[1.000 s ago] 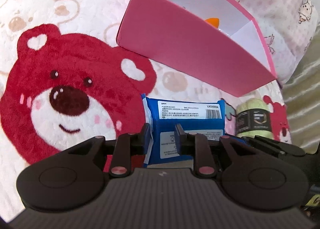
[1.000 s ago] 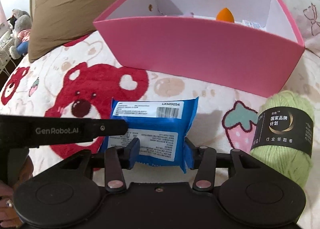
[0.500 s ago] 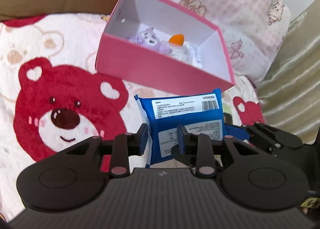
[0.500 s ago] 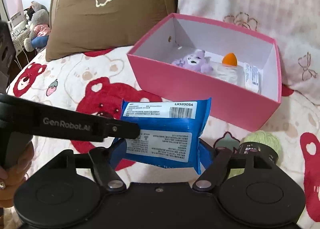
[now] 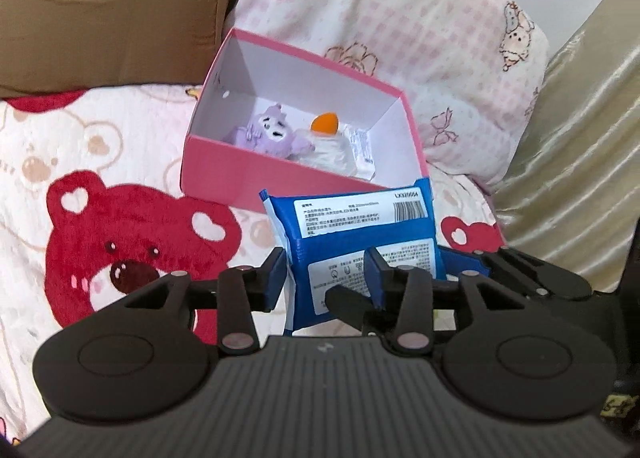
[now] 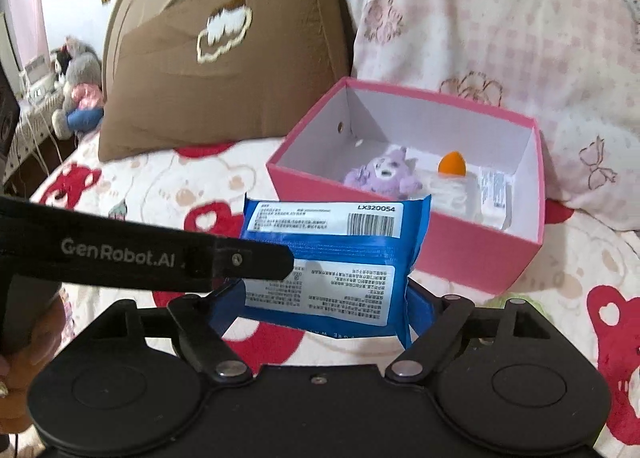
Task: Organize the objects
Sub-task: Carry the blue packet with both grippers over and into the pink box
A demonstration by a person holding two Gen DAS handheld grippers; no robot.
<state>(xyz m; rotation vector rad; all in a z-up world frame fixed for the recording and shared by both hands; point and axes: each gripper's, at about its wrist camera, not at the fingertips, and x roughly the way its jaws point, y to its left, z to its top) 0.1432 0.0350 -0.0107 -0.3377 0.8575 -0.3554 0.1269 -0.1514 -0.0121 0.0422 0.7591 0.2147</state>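
Wipes pack [image 6: 332, 258] | airborne short of pink box [image 6: 472, 254] | left gripper [image 5: 326, 274] and right gripper [image 6: 320, 308] jaws both opening around it | risk: grip slackens, pack drops onto bed before box

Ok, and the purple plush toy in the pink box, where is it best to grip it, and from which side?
Probably from straight above, closing across its round head. The purple plush toy lies low in the pink box, whose walls block a sideways approach, and a white packet crowds one side.
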